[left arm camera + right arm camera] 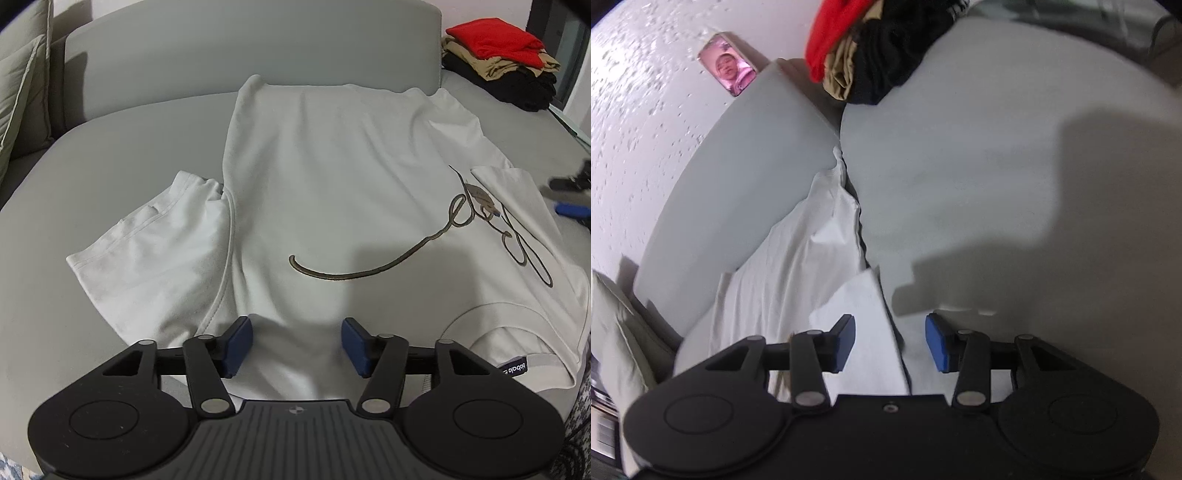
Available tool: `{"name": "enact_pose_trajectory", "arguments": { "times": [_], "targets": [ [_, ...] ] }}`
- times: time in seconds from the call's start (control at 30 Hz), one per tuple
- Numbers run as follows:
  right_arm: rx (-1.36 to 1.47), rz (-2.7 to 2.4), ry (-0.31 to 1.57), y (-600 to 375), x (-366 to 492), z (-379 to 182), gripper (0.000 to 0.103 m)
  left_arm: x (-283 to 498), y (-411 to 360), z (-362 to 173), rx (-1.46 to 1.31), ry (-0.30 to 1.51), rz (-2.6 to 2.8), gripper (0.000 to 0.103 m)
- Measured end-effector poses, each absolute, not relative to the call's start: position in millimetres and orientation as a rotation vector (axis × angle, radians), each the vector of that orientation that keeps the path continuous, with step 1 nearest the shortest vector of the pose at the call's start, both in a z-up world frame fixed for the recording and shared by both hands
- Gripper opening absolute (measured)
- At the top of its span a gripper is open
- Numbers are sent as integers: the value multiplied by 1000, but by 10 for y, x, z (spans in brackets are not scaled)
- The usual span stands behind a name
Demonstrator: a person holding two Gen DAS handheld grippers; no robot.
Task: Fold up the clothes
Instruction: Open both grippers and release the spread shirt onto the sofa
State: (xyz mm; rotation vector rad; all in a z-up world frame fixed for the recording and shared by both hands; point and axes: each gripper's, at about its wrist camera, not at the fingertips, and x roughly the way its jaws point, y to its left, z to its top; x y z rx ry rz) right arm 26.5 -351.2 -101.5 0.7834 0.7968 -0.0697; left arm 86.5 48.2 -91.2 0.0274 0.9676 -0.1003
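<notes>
A white T-shirt (332, 166) with brown script lettering (369, 269) lies spread on the grey sofa seat (122, 140). Its one sleeve (155, 251) sticks out flat to the left; the other sleeve (517, 206) is folded in over the chest. My left gripper (297, 347) hovers over the shirt near its collar end, open, blue pads apart with cloth under the gap. In the right wrist view my right gripper (890, 343) is open over the shirt's edge (864, 332), and nothing is pinched. It also shows blurred at the left wrist view's right edge.
A stack of folded clothes (498, 59), red on tan on black, sits at the far right of the seat and appears as the stack (864, 48) in the right wrist view. The backrest (240, 48) rises behind the shirt. Pale cushions (18, 92) stand at the left.
</notes>
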Motion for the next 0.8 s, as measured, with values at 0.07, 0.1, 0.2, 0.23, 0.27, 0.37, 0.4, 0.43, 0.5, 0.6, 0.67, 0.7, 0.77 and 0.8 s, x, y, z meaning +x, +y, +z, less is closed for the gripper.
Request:
{"name": "enact_pose_trajectory", "arguments": {
  "times": [0.07, 0.1, 0.2, 0.23, 0.27, 0.37, 0.4, 0.43, 0.5, 0.6, 0.67, 0.7, 0.77, 0.8],
  "targets": [
    [784, -59, 799, -3504, 376, -1082, 42, 880, 474, -921, 32, 967, -102, 61],
    [780, -57, 801, -3506, 435, -1114, 42, 895, 483, -927, 31, 967, -103, 61],
    [748, -45, 794, -3480, 540, -1164, 42, 903, 509, -938, 21, 967, -107, 62],
    [728, -39, 792, -3460, 567, -1173, 42, 892, 522, -936, 19, 967, -108, 62],
    [707, -32, 789, -3439, 593, -1183, 42, 897, 524, -941, 19, 967, -108, 62],
    [666, -11, 780, -3387, 654, -1209, 41, 902, 524, -947, 21, 965, -108, 62],
    [657, -4, 779, -3372, 671, -1215, 41, 902, 524, -948, 21, 965, -107, 62],
    [649, 4, 779, -3358, 688, -1221, 38, 902, 523, -948, 22, 964, -107, 62],
    [649, 1, 792, -3354, 707, -1234, 22, 894, 519, -948, 21, 964, -106, 63],
    [705, 2, 789, -3401, 661, -1231, 9, 892, 511, -945, 23, 964, -104, 63],
    [754, 13, 761, -3439, 565, -1179, 9, 887, 503, -945, 29, 962, -103, 63],
    [749, 12, 746, -3441, 518, -1137, 5, 887, 503, -945, 29, 962, -102, 63],
    [731, 1, 710, -3439, 406, -1040, 3, 884, 508, -943, 26, 961, -102, 63],
    [732, -11, 686, -3444, 334, -983, 2, 880, 509, -941, 25, 961, -101, 63]
  ]
}}
